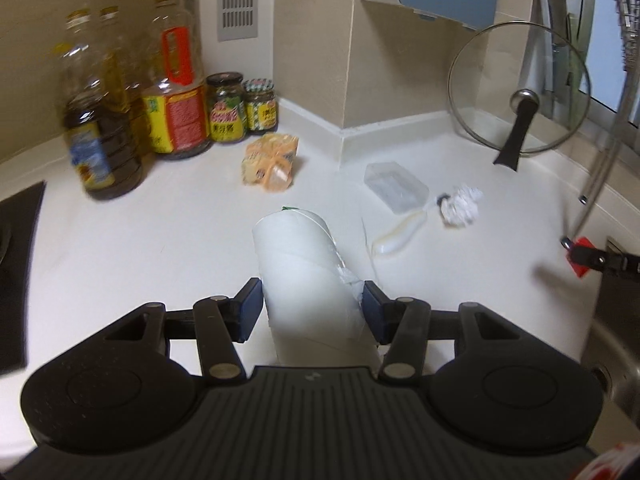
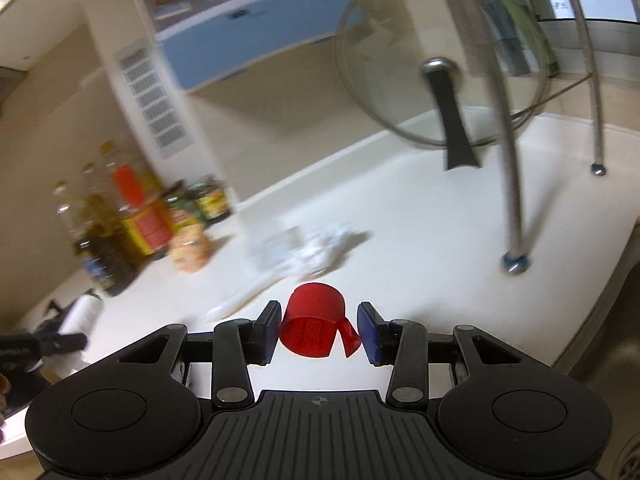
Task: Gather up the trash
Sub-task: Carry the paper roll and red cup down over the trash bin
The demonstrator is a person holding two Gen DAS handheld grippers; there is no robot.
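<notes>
Both hands are loaded, so I judge the step in hand to be carrying picked-up trash away. My left gripper [image 1: 312,314] has its jaws clenched on a white paper cup [image 1: 310,276], held above the tabletop [image 1: 160,240]. My right gripper [image 2: 319,330] has its jaws clenched on a red bottle cap [image 2: 314,326], its torn ring hanging at the right pad.

More trash lies further off on the tabletop: an orange wrapper [image 1: 271,163] by the jars, a clear plastic box [image 1: 396,187], a crumpled white tissue [image 1: 462,204] and a white plastic spoon [image 1: 400,232]. No bin is in either view; the next move calls for finding one, releasing both loads, then coming back.

Labels on the oil bottles [image 1: 100,136] and jars [image 1: 226,108] are too blurred to read.
</notes>
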